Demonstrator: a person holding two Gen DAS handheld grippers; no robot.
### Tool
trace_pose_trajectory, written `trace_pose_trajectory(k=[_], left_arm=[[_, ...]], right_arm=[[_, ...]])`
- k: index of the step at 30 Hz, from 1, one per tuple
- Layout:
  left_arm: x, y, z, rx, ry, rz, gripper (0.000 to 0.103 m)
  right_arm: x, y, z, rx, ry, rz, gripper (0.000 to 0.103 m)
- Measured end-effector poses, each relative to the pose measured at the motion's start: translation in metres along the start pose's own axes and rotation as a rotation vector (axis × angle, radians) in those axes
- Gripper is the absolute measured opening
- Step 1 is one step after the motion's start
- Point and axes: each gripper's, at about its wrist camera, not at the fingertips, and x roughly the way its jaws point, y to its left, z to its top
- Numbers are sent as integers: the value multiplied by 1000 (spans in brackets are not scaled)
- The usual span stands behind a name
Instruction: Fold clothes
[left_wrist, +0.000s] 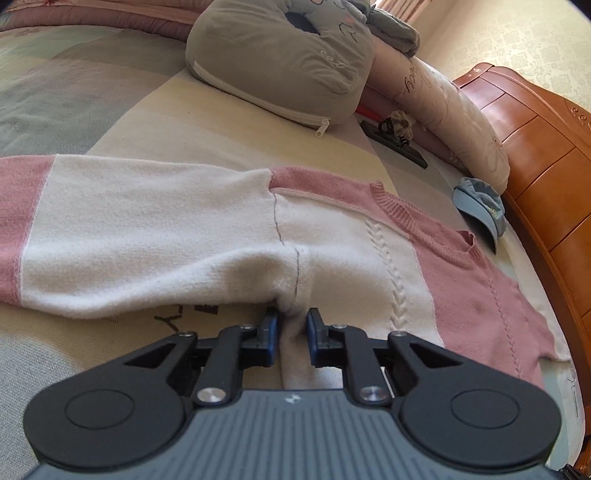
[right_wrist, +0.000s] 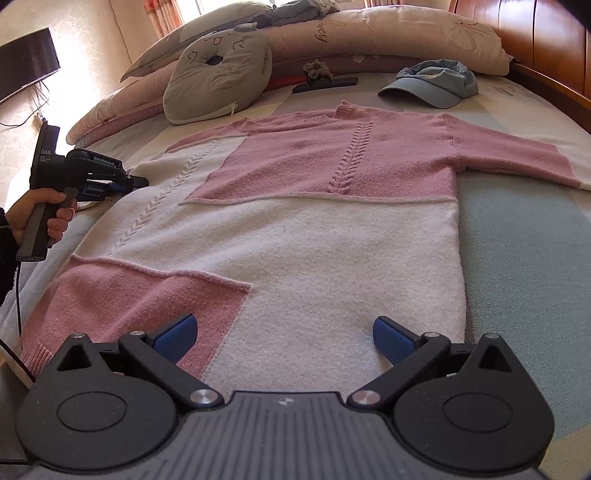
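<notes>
On the bed (right_wrist: 517, 236) a sweater (right_wrist: 295, 221) is spread flat; its armpit seam is pinched by the left gripper (left_wrist: 292, 326); the right gripper (right_wrist: 284, 334) is held spread above the hem; the sleeve should be lifted smoothly and laid across the body.

A sweater (right_wrist: 314, 221) is spread flat on a bed (right_wrist: 524, 251), its neck toward the headboard (right_wrist: 517, 26). Beyond the sweater's collar, a cushion (right_wrist: 218, 81) lies to the left and a cap (right_wrist: 432, 86) to the right. Between them a phone (right_wrist: 325, 85) lies. Behind these, pillows (right_wrist: 388, 40) are lined along the headboard.
</notes>
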Motion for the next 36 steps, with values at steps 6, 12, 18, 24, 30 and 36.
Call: trace_pose_trajectory(k=[6,12,18,24,30,36], left_arm=[[-40,14,-38,-69,27,-65,29],[-75,7,-81,-30,27,-49,32],[-80,-45,-107,285,-11,198,18],[-101,-41,-111,234,-17,235,12],[-118,-63,-106,327,-107,176,52],[-78,-105,-130,605,1,150,56]], right_arm=[[-9,1,-5,7,1,13,103],[-21,5,-13,32,-12,33,103],[-36,19,-18,13,-40,45,103],[-58,24,-21,-48,-75,18,103],[-43,20,1,-98,-54,-18,103],[21,26,8,-181,26,-20,103]])
